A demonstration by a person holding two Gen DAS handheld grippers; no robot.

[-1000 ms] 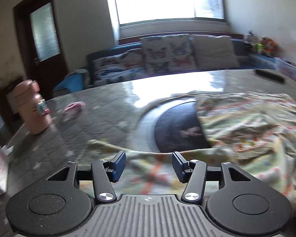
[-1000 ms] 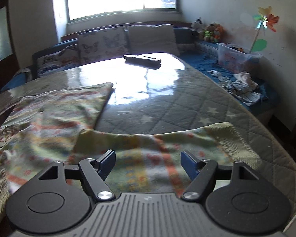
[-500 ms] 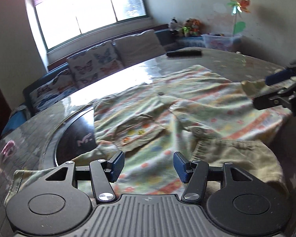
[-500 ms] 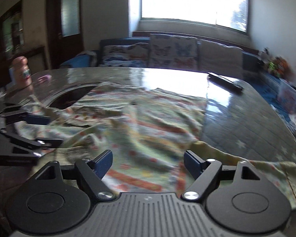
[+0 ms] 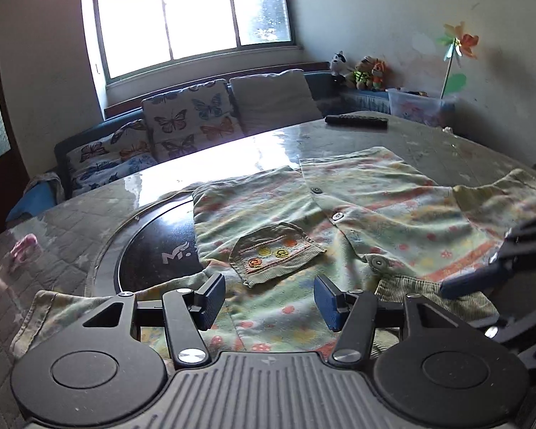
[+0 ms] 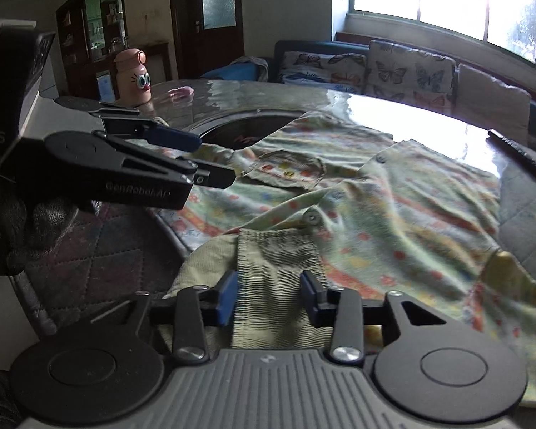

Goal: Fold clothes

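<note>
— Where's the shirt (image 5: 368,214) now?

— Spread on the table (image 5: 71,228), front up, buttons (image 5: 337,216) showing, pocket (image 5: 277,252) toward the near edge. Part of it lies over the dark round inset (image 5: 160,243) in the tabletop. A ribbed collar (image 6: 275,264) sits at the near edge, by the right gripper.

— And the grippers?

— Left gripper (image 5: 268,302) hangs over the shirt's near part, jaws wide, nothing between them. Right gripper (image 6: 268,296) has its jaws apart too, one on each side of the collar strip, but I'd not call it a grip; the pads don't look pressed in.

— So which step is this?

— I'd say they're setting up for the first fold. The shirt looks mostly flat, though rumpled along the right side, and one sleeve (image 6: 511,279) bunches by the table's edge.

— What does the next move want?

— Each gripper needs a firm pinch on cloth, probably collar or shoulder. The fabric looks thin and floppy, so a shallow bite could slip.

— Anything in the way?

— A remote (image 5: 355,121) at the far side, well apart.
</note>
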